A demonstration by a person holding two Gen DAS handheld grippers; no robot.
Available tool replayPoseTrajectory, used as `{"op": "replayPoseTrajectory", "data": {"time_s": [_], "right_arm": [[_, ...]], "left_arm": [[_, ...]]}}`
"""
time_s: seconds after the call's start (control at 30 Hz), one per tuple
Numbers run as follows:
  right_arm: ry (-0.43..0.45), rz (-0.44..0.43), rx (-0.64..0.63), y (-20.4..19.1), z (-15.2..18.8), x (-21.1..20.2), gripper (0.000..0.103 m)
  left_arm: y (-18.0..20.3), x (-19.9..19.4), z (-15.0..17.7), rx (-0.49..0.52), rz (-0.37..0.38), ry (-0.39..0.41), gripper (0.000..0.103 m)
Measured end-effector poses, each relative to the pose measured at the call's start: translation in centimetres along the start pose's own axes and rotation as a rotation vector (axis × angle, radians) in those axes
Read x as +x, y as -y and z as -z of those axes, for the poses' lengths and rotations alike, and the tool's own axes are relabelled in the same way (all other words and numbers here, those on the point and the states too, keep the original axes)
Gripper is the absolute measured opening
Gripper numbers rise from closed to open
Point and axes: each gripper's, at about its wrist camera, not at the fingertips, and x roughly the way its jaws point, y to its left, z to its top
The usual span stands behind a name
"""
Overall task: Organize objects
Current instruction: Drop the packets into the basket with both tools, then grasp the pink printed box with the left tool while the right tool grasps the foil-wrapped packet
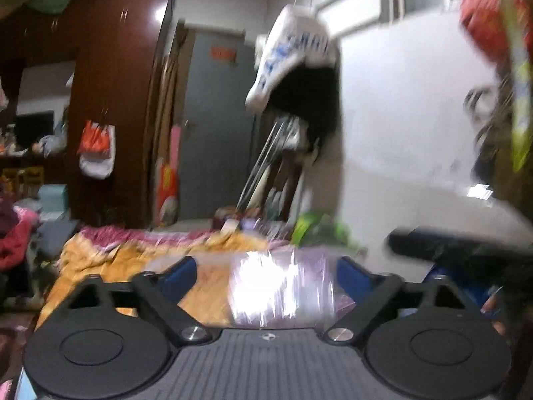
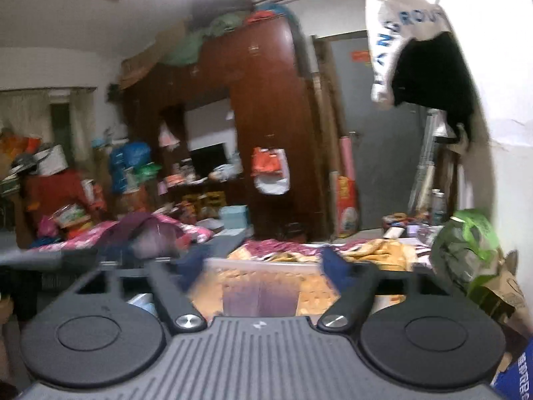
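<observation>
In the left wrist view my left gripper (image 1: 266, 271) stands wide open, its blue pads (image 1: 181, 271) far apart. A shiny clear plastic pack with purple contents (image 1: 283, 286) lies between them on the orange blanket (image 1: 126, 260); blur hides whether the right pad touches it. A dark blurred bar (image 1: 449, 246) crosses at the right. In the right wrist view my right gripper (image 2: 266, 265) is also wide open. A clear plastic box (image 2: 260, 263) with a purple panel sits between its blue pads (image 2: 336, 263), on the same blanket (image 2: 383, 250).
A brown wardrobe (image 2: 266, 116) and a grey door (image 2: 376, 140) stand behind the bed. A white bag with blue letters (image 2: 389, 33) and a black garment hang at the upper right. A green plastic bag (image 2: 466, 243) sits at the right, with piled clutter (image 2: 66, 200) at the left.
</observation>
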Motion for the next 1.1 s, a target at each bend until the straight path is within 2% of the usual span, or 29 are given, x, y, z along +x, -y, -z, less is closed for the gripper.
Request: {"op": "replayPoseTrajectory", "data": {"time_s": [0.07,0.13,0.2,0.23,0.3,0.4,0.5,0.57,0.7,0.77,0.87,0.93,1.1], "right_arm": [[-0.030,0.016,-0.002,0.1,0.7,0.0,0.093],[0.001,-0.011,0.010,0.2,1.7,-2.0,0.103],[0.045,-0.040,0.018,0.3,3.3,-4.7,0.103],[0.050,-0.058,0.019,0.2,4.2,-5.6,0.103],[-0.015,-0.080,0.009,-0.1,6.4,-6.2,0.103],[-0.189,-0.091,-0.032,-1.0,10.0,-4.4,0.102],[-0.283,-0.110,-0.046,-1.8,12.2,-2.0,0.085],[-0.335,-0.136,-0.046,-2.2,12.8,-0.7,0.083],[-0.407,-0.126,-0.124,-3.9,14.1,0.7,0.082],[-0.435,-0.140,-0.118,-4.2,14.5,1.2,0.077],[-0.444,-0.150,-0.118,-4.3,14.4,1.2,0.067],[-0.453,-0.154,-0.135,-4.3,14.5,1.0,0.054],[-0.417,-0.113,-0.129,-3.5,14.7,-1.1,0.052]], "left_arm": [[-0.1,-0.4,1.1,0.025,-0.042,-0.008,0.094],[-0.4,-2.7,2.6,0.024,-0.009,0.028,0.100],[-1.0,-5.5,4.7,0.014,0.045,0.043,0.103],[-1.2,-6.4,5.8,0.017,0.056,0.020,0.103],[-1.5,-7.8,8.2,0.017,0.056,-0.029,0.103],[-1.2,-9.1,11.6,0.001,0.059,-0.087,0.103],[-0.1,-9.2,13.8,0.025,0.040,-0.148,0.103],[0.1,-9.3,14.7,0.035,0.038,-0.152,0.103],[0.2,-9.1,15.2,0.029,0.060,-0.172,0.102],[0.5,-8.5,15.4,0.040,0.040,-0.182,0.102],[0.6,-8.3,15.6,0.034,0.054,-0.204,0.102],[0.9,-8.0,16.0,0.035,0.067,-0.221,0.102],[1.5,-7.8,16.0,0.027,0.071,-0.223,0.102]]}}
